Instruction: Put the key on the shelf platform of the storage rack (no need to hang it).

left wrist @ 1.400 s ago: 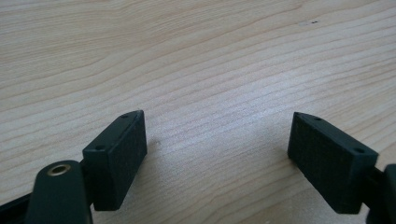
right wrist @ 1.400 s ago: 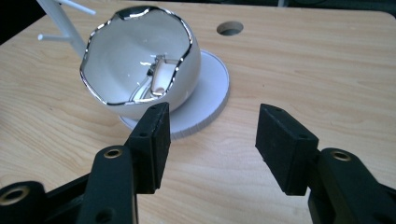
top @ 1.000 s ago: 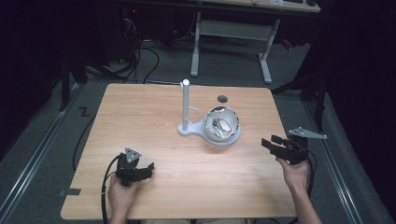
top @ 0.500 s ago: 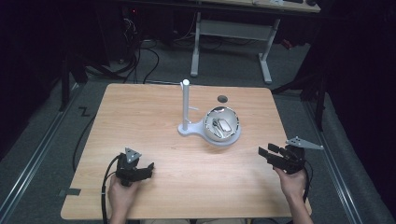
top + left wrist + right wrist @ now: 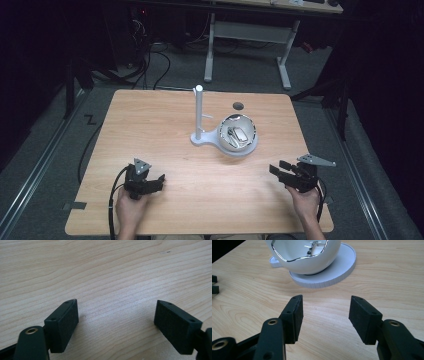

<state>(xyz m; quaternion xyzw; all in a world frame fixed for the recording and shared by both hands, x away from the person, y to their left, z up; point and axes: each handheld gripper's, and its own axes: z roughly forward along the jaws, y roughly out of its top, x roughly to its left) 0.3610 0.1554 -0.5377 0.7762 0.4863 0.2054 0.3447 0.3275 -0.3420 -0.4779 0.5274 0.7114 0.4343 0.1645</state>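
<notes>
High view puts your left gripper (image 5: 159, 181) low over the near left part of the table (image 5: 150, 130), held in your left hand (image 5: 131, 207), and your right gripper (image 5: 276, 170) near the right edge in your right hand (image 5: 304, 200), with its grey plate (image 5: 316, 160) on top. Both grippers stand open with nothing between the jaws: in the left gripper view your left gripper (image 5: 116, 315) shows only bare wood grain in the wide gap, and in the right gripper view your right gripper (image 5: 325, 308) has its pads parted over bare tabletop too. Straight ahead of your right gripper sits the bowl (image 5: 312, 263), white with a shiny rim, on a round white base (image 5: 342, 267), near but well clear of the pads. From above, the bowl (image 5: 250, 145) lies right of the table's middle, with something metallic inside that you cannot make out, and a white post (image 5: 198, 112) rises upright just beside it on the left. A small dark hole (image 5: 238, 106) marks the table behind the bowl.
</notes>
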